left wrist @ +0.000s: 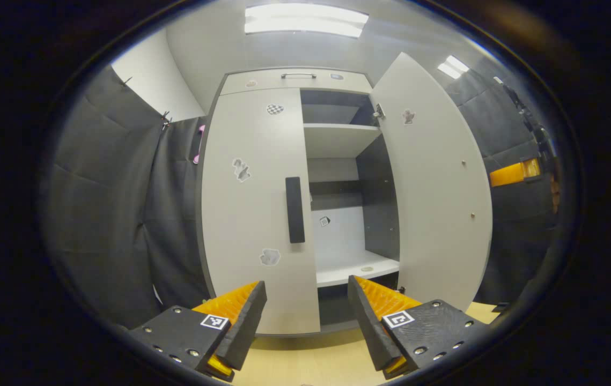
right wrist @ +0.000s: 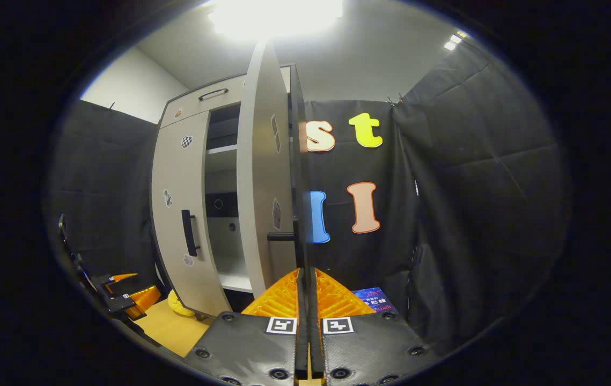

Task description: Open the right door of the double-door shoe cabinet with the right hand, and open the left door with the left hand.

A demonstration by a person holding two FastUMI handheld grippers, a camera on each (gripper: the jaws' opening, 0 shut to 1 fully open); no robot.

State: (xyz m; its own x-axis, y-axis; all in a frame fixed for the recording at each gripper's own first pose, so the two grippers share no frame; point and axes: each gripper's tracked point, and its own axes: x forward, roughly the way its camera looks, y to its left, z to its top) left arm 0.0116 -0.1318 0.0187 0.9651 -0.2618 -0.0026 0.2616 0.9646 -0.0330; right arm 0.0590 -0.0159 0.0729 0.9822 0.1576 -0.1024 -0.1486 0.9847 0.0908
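A tall pale-grey double-door shoe cabinet (left wrist: 305,187) stands against black cloth walls, on a light wooden floor (left wrist: 310,364). In the left gripper view, the left gripper (left wrist: 307,300) is held level and aimed straight at the cabinet front, low down, its two fingers spread wide apart and holding nothing. It hangs short of the closed left door (left wrist: 251,214), which carries a black vertical bar handle (left wrist: 295,209) near its inner edge and a few small stickers. The right door (left wrist: 434,187) is swung wide open, showing pale shelves (left wrist: 340,139) and a dark interior. In the right gripper view, the right gripper (right wrist: 306,300) points forward and slightly upward, its fingers clenched on the thin black bar handle of the right door (right wrist: 298,177), seen edge-on. The left gripper and the yellow object on the floor (right wrist: 179,305) show at the far lower left.
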